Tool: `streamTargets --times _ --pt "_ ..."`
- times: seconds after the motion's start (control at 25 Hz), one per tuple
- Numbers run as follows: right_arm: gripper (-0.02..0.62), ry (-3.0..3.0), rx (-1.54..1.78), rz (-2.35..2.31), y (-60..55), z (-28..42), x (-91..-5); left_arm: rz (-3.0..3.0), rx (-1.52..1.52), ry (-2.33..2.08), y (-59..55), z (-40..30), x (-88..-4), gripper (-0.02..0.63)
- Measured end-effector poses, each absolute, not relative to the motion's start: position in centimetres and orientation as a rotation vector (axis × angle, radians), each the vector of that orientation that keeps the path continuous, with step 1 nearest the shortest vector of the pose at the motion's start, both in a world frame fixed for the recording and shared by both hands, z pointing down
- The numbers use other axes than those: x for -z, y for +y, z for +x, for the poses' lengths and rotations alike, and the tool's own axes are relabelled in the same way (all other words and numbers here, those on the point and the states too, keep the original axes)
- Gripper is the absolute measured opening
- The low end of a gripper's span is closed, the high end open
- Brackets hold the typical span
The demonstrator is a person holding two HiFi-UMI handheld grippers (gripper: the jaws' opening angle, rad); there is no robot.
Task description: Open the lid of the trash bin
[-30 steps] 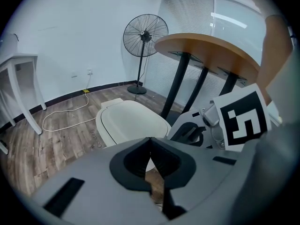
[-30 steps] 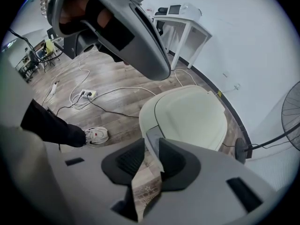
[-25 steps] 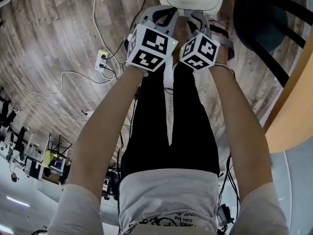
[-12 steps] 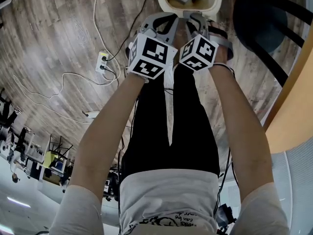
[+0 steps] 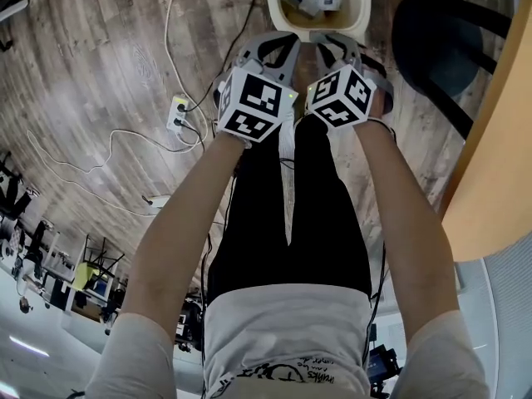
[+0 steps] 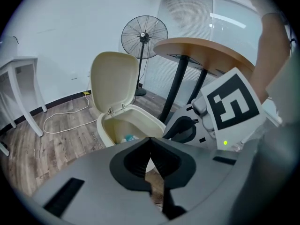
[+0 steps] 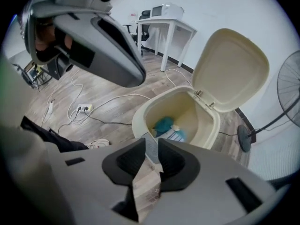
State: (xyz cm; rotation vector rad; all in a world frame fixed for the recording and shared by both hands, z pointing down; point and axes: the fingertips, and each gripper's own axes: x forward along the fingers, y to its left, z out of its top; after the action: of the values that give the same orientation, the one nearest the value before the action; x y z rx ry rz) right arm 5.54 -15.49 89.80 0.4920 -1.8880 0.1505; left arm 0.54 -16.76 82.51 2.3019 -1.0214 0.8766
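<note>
So, nearest to us our two forearms [image 5: 191, 214] reach down and forward over the wooden floor [image 5: 100, 48], each carrying its marker cube. The left gripper [image 5: 285, 40] has its jaws pressed together at the tips with nothing caught in them; its own view shows the dark pads meeting. Just beside it, to the right, the right gripper [image 5: 330, 40] has its jaws spread a little, and through the narrow gap we see only floorboards and the bin's near rim, so it holds nothing.

Just beyond both sets of fingertips stands the cream trash bin [image 5: 359, 15], apart from them as far as we can tell. Blue and white rubbish [image 7: 168, 128] lies at its bottom. At the bin's far edge the lid [image 7: 232, 69] stands upright on its hinge, tipped slightly back, so the mouth is fully uncovered. Left of the bin a power strip [image 5: 176, 110] lies on the floor with its white cable. Farther off we see a round table [image 6: 201, 55] and a standing fan [image 6: 144, 34].

We judge the opening step as good as done. What remains, we think, is to draw both grippers back and clear of the rim without brushing the lid, which looks lightly balanced and might drop shut if nudged.
</note>
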Motion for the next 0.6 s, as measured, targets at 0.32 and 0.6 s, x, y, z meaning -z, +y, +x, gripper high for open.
streamTargets --times 0.32,0.6 --pt "0.086 -1.974 -0.292 0.633 -16.6 5.0 -84.6 2.306 -0.805 -1.066 -17.3 -0.3 -78.8 0.015" --pt "0.067 -2.064 -0.357 0.740 -17.9 5.5 -77.8 2.292 -0.703 -1.144 -18.0 -0.8 -73.0 0.015"
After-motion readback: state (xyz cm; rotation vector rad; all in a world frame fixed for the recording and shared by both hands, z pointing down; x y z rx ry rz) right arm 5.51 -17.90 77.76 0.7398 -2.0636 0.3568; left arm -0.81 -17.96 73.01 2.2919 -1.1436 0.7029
